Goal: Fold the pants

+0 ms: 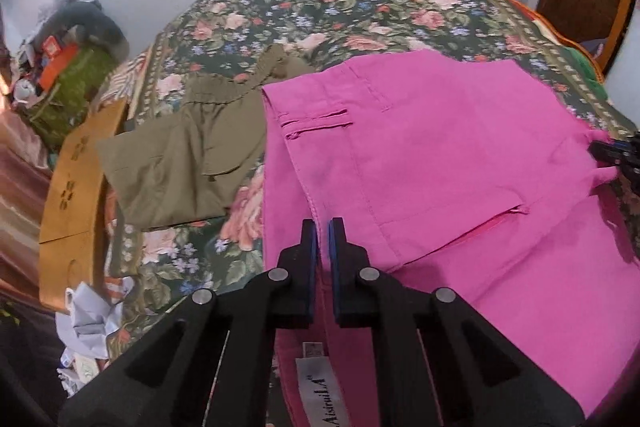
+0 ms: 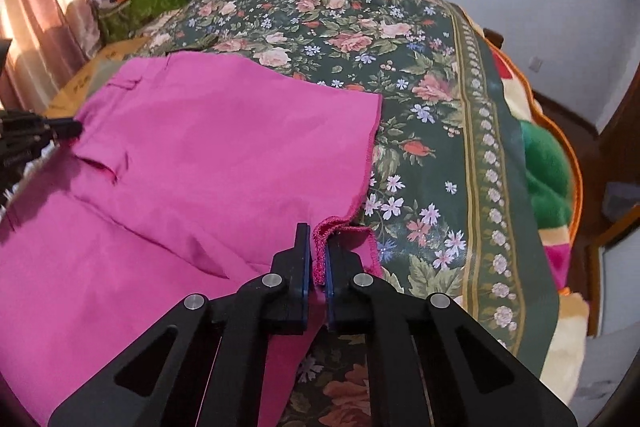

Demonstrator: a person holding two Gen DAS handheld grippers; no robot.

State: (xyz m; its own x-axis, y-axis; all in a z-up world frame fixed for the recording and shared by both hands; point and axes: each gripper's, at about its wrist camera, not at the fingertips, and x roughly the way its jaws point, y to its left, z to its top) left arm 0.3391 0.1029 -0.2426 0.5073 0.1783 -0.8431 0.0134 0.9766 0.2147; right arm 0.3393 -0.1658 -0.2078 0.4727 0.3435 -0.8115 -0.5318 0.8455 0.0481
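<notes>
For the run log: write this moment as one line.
left tool: shut on pink pants | right tool: shut on hem | stage: edges gripped

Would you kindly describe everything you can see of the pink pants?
The pink pants are a bright magenta woven fabric, lying mostly flat and already doubled over on the floral bedspread. Belt loops, a welt pocket and a white label inside the waistband show. The left gripper is shut on the waistband edge; the right gripper is shut on a stitched leg hem, which bunches between its jaws. Olive pants lie beside them.
</notes>
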